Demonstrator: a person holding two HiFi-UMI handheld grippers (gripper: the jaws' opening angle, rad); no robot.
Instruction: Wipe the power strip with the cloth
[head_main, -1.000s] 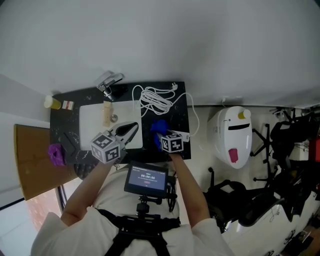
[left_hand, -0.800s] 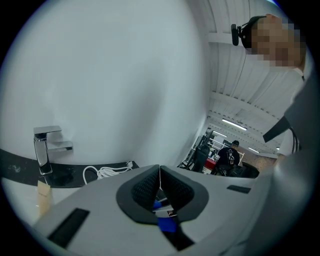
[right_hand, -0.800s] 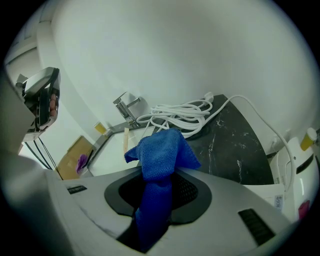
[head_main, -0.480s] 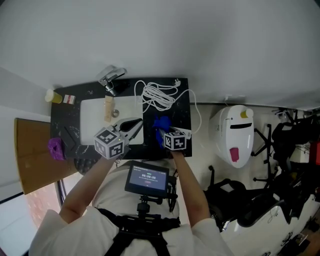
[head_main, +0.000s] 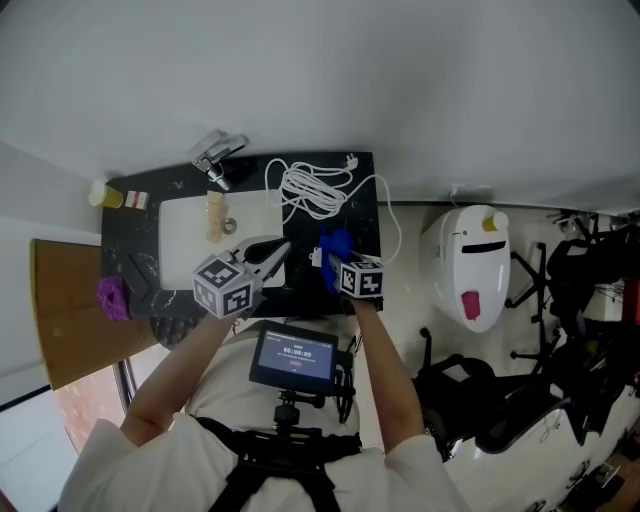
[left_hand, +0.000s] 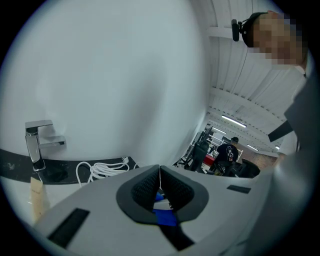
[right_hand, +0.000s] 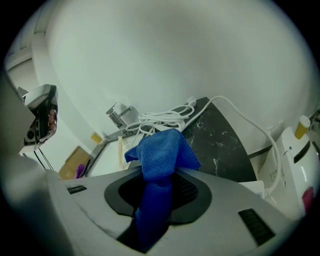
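My right gripper (head_main: 331, 256) is shut on a blue cloth (head_main: 335, 243), which bunches up out of its jaws (right_hand: 161, 155) above the black marble counter (head_main: 360, 215). A coiled white cord (head_main: 310, 190) with its plug (head_main: 350, 160) lies at the counter's back. One strand (head_main: 398, 235) loops off the right edge and comes back under the right gripper. A white block (right_hand: 260, 187) at the counter edge may be the power strip, mostly hidden. My left gripper (head_main: 278, 250) hangs over the sink's right rim, shut with nothing in it (left_hand: 160, 172).
A white sink (head_main: 185, 240) with a chrome faucet (head_main: 218, 160) fills the counter's left part, with a pale wooden item (head_main: 214, 215) inside. A yellow-capped bottle (head_main: 100, 196) and a purple object (head_main: 112, 298) sit at the left. A white appliance (head_main: 470, 265) stands on the floor, right.
Both grippers have drifted slightly right and toward the counter's back. The right one still holds the blue cloth, now a little nearer the cord coil.
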